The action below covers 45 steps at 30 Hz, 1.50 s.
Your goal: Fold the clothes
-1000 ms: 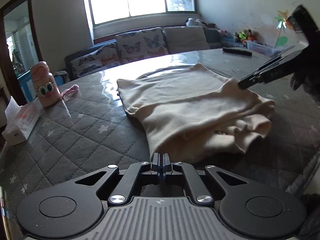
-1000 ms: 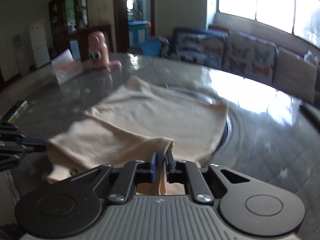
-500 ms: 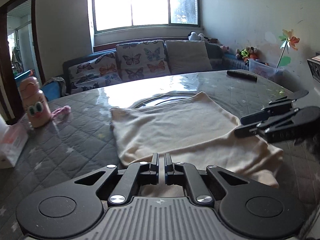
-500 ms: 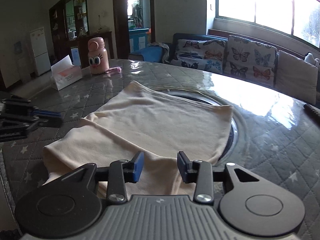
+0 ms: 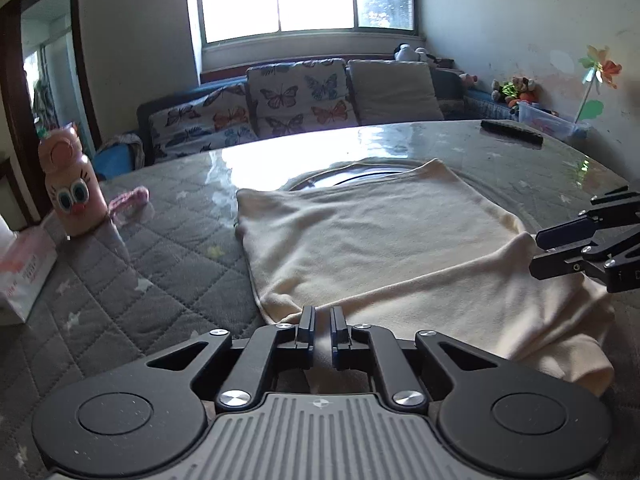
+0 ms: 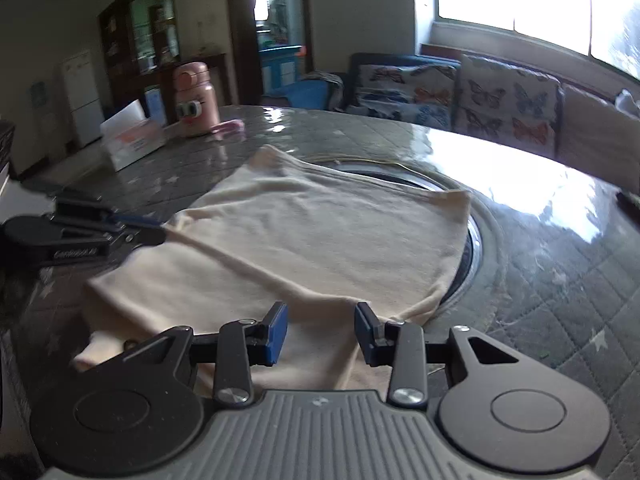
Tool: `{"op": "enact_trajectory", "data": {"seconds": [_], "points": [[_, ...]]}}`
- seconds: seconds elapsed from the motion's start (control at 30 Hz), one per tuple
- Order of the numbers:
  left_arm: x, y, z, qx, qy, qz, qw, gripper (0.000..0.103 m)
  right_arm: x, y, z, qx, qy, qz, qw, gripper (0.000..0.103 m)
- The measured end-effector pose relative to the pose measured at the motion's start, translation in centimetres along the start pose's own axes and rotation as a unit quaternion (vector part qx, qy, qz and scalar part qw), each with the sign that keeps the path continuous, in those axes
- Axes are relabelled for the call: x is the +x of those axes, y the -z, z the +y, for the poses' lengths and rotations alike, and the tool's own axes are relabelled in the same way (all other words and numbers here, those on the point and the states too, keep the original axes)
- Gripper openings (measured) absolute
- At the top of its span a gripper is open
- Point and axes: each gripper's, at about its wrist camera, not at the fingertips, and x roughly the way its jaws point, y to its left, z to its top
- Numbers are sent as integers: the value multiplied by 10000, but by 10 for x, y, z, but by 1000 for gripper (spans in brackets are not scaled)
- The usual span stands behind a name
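Note:
A cream garment (image 5: 380, 240) lies folded on the quilted grey table (image 5: 168, 248), its near part doubled over. My left gripper (image 5: 322, 320) sits at the garment's near left corner, its jaws almost together with a strip of cloth pinched between them. In the right wrist view, the same gripper (image 6: 160, 230) touches the fold's left corner. My right gripper (image 6: 321, 334) hangs open over the near right edge of the garment (image 6: 320, 224), with nothing gripped. It also shows at the right of the left wrist view (image 5: 540, 252).
A pink bottle (image 5: 70, 188) and a tissue box (image 5: 24, 264) stand at the table's left. A black remote (image 5: 512, 131) lies far right. A dark round inset ring (image 6: 474, 240) sits partly under the garment. A sofa with butterfly cushions (image 5: 296, 96) is beyond the table.
The right gripper opened and let go of the garment. The doubled-over cloth has been laid down flatter, and the left gripper now sits at its corner.

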Motion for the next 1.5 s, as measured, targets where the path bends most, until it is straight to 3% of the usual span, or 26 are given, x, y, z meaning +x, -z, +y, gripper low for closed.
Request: {"op": "enact_trajectory", "data": {"seconds": [0.07,0.17,0.43,0.57,0.7,0.83,1.03,1.1,1.17,1.27,1.33,1.5], "points": [[-6,3,-6,200,25,-40,9998,14,-2,5,6,-164,-37,76,9998,37],[-9,12,-13,522,-48,11,9986,29,-2,13,13,-345,-51,221,9991,37],[-28,21,-18,657,-92,-87,9978,35,-17,16,17,-394,-37,70,9992,38],[-26,31,-19,797,-173,84,9966,35,-20,20,17,-402,-60,103,9991,39],[-46,33,-20,1101,-128,-41,9938,41,-23,23,17,-410,-84,136,9990,51],[-68,39,-27,1678,117,-189,9856,50,-36,22,16,-486,-145,131,9986,55],[-76,60,-59,2766,592,-378,9584,52,-48,28,20,-906,-97,242,9955,69],[-71,63,-68,2910,670,-417,9535,52,-52,30,22,-1087,-95,270,9937,72],[-66,63,-73,2929,754,-440,9521,50,-56,32,25,-1276,-95,264,9914,75],[-58,61,-76,2887,827,-476,9526,34,-59,33,30,-1462,-154,270,9888,80],[-54,57,-76,2786,852,-501,9553,12,-60,35,33,-1585,-192,280,9868,82],[-47,31,-61,2098,847,-562,9724,8,-57,41,41,-1887,-295,299,9811,85]]}}
